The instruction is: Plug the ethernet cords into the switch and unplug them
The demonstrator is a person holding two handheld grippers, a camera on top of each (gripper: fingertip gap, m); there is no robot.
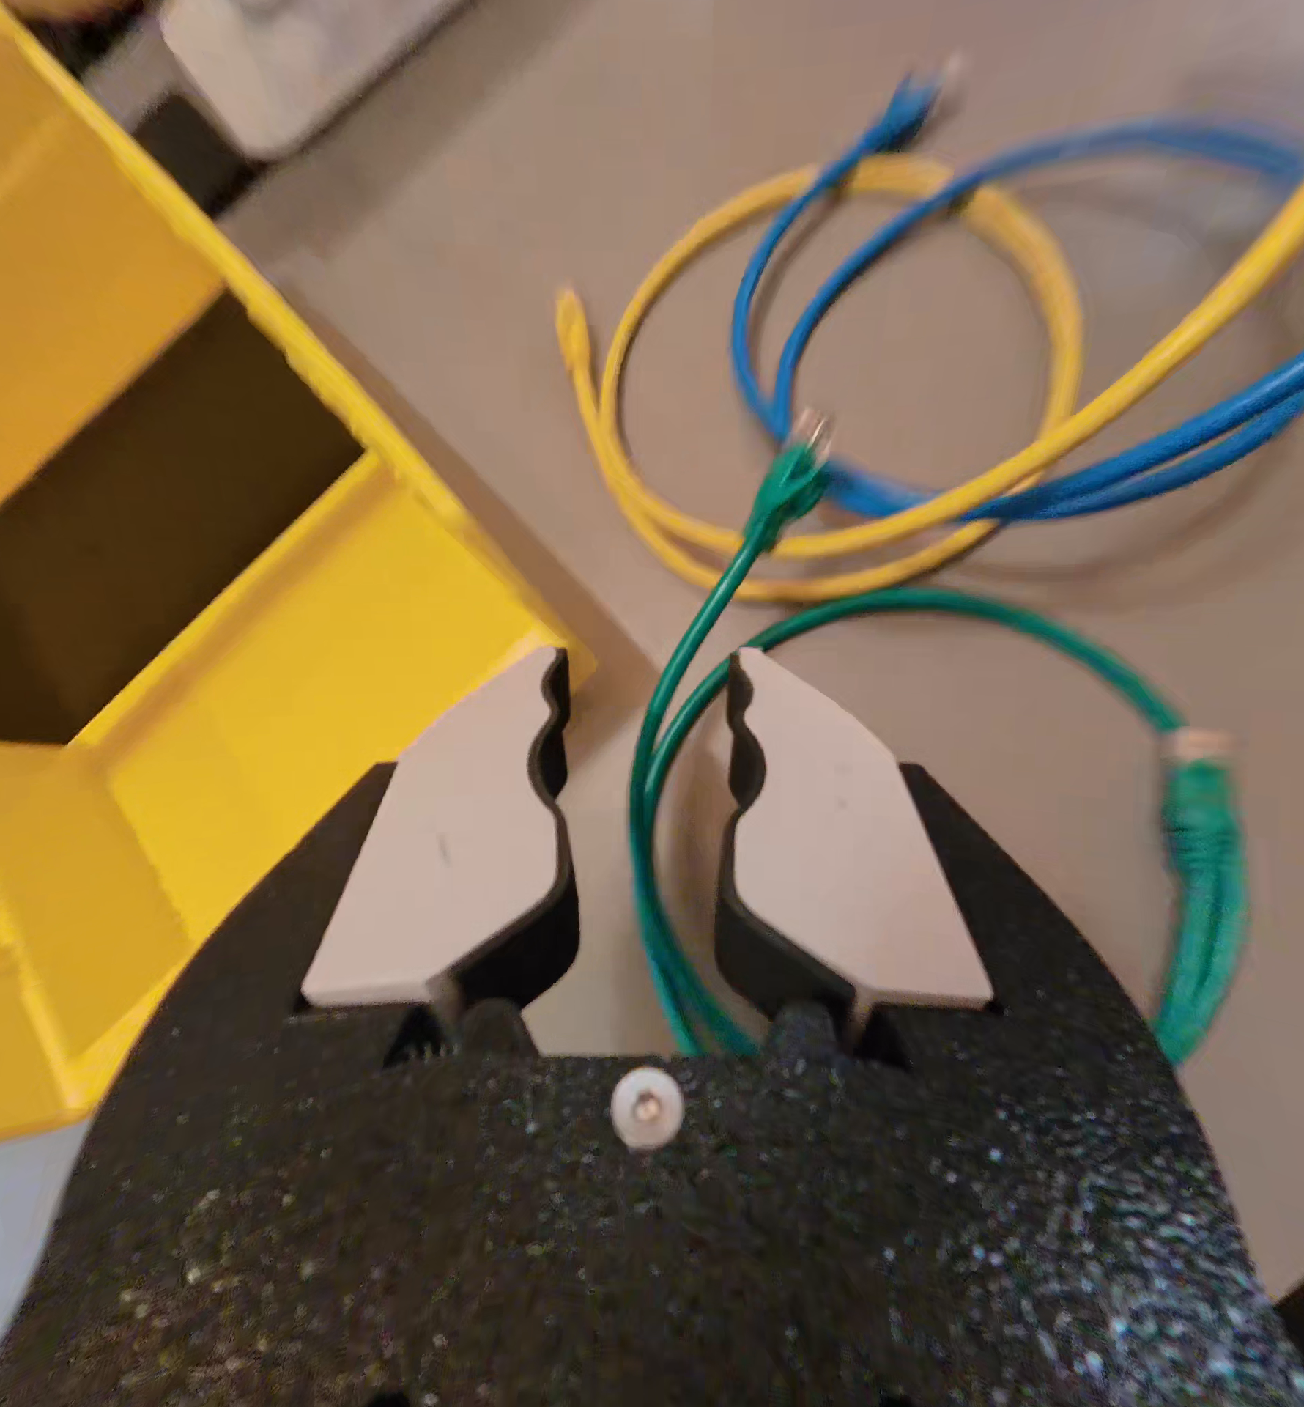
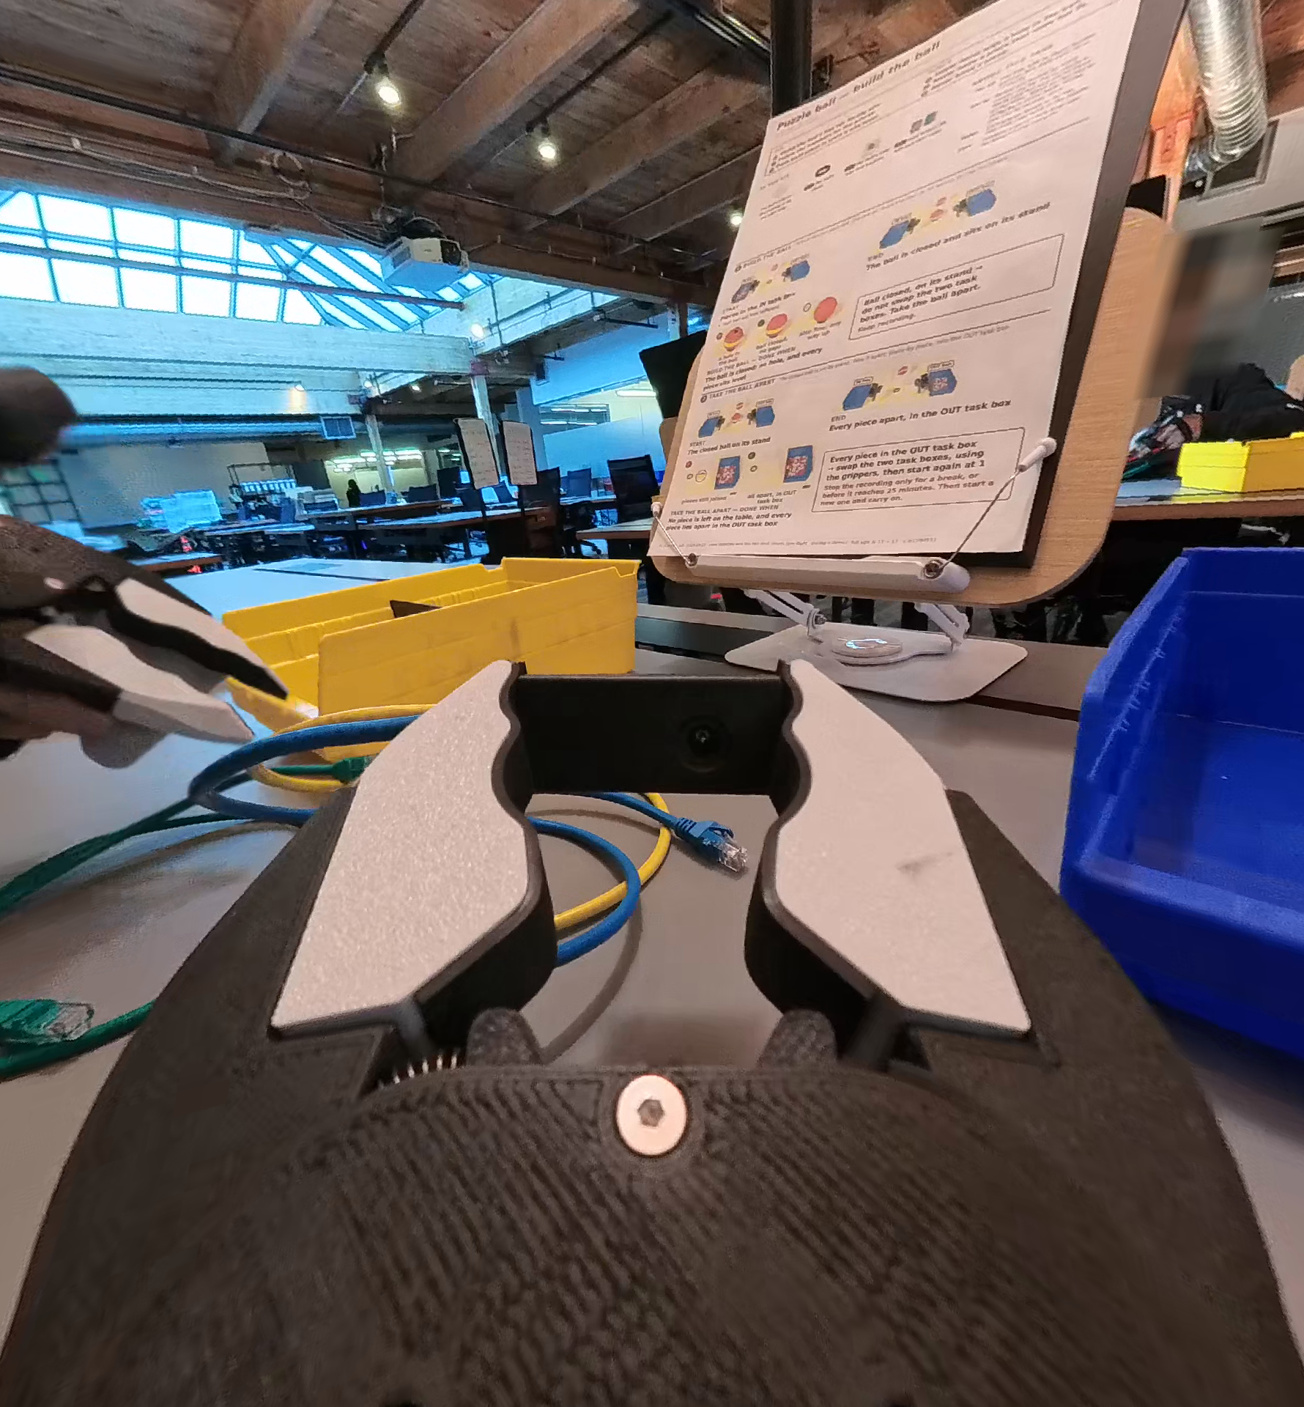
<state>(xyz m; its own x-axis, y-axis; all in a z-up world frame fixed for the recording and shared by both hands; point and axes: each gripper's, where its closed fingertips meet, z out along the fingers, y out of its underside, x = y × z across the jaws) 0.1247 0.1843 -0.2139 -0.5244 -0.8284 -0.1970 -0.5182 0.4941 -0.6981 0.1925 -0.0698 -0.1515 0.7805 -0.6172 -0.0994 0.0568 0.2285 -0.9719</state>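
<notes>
My left gripper (image 1: 653, 662) is open above the grey table; a green ethernet cord (image 1: 656, 761) runs through the gap between its fingers without being pinched. One green plug (image 1: 793, 480) rests over the yellow cord (image 1: 1052, 304) and blue cord (image 1: 786, 320); the other green plug (image 1: 1197, 769) lies to the right. My right gripper (image 2: 649, 677) is shut on a black switch (image 2: 649, 731), whose side with a round socket faces the camera. A blue plug (image 2: 710, 834) lies just beyond. The left gripper (image 2: 264, 716) shows at the left of that view.
A yellow divided bin (image 1: 253, 685) stands left of my left gripper and also shows in the right wrist view (image 2: 481, 624). A blue bin (image 2: 1204, 799) stands at the right. A stand holding an instruction sheet (image 2: 885, 304) is behind the switch.
</notes>
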